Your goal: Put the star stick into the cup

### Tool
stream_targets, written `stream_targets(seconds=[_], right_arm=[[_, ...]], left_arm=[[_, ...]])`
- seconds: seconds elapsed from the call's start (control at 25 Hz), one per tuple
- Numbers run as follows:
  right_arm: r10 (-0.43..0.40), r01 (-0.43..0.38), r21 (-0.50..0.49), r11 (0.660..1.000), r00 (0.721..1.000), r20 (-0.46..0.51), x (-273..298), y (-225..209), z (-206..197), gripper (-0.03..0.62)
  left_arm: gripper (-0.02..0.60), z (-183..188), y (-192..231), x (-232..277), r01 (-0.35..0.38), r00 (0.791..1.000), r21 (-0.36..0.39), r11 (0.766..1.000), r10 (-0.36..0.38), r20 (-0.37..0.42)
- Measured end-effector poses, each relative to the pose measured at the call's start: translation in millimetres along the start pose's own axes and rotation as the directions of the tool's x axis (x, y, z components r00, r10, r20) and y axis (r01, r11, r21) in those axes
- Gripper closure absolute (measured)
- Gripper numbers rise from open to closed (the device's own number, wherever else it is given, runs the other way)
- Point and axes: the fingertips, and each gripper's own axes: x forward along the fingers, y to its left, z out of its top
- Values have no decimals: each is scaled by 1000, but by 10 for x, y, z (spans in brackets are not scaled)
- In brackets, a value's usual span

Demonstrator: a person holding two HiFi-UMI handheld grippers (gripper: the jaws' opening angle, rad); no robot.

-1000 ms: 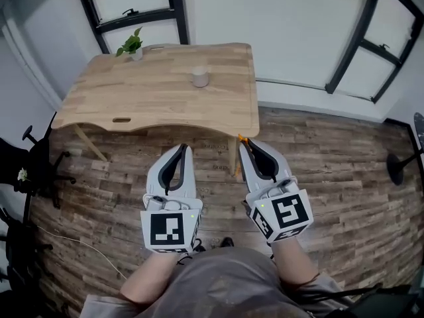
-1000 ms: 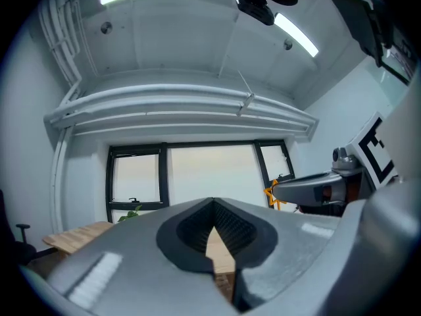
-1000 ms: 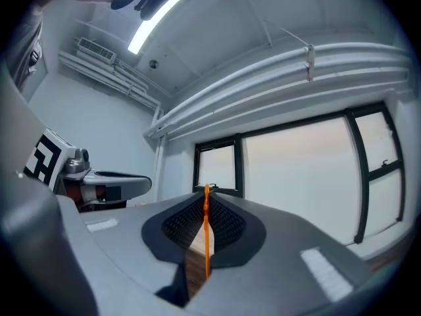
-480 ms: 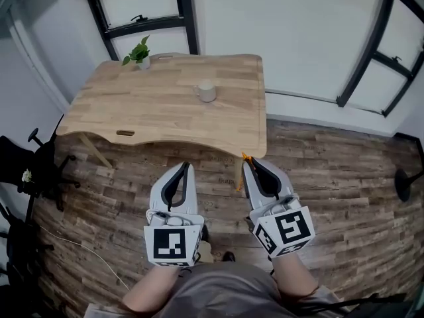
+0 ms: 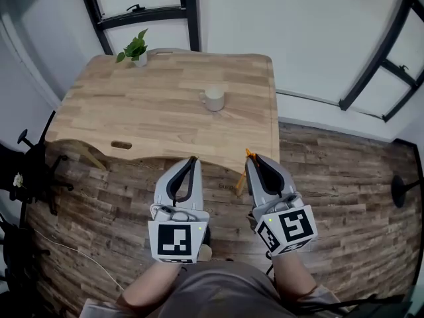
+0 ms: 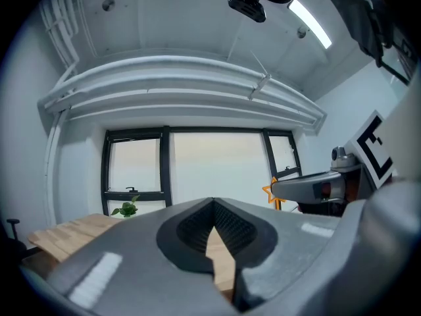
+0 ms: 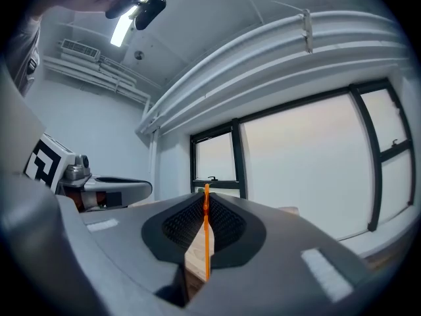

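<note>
Right gripper (image 5: 254,161), close to the person on the right, has its jaws pressed together on the thin orange star stick (image 7: 206,239). The stick stands upright between the pads, its star end poking just past the jaw tips. Left gripper (image 5: 191,161), near it on the left, has its jaws closed together, empty. Both hang above the wood-plank floor (image 5: 344,177), tips reaching the near edge of the wooden table (image 5: 119,114). Farther on, the pale cup (image 5: 213,99) stands on the tabletop, well apart from the stick. A small potted plant (image 5: 136,47) sits at the far left corner.
</note>
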Motion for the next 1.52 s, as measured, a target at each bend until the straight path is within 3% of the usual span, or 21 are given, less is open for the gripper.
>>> stream_targets(seconds=[0.48, 1.08, 1.52], right_arm=[[-96, 97, -36, 995, 995, 36, 948, -106, 227, 548], [-137, 137, 1, 991, 990, 3, 1590, -628, 65, 548], [-88, 90, 64, 994, 996, -32, 2361, -1188, -106, 549]], left_arm=[[581, 47, 712, 760, 102, 993, -3, 995, -101, 52], [581, -339, 928, 1585, 126, 992, -26, 992, -126, -26], [581, -506, 1036, 2479, 111, 989, -32, 993, -114, -90]])
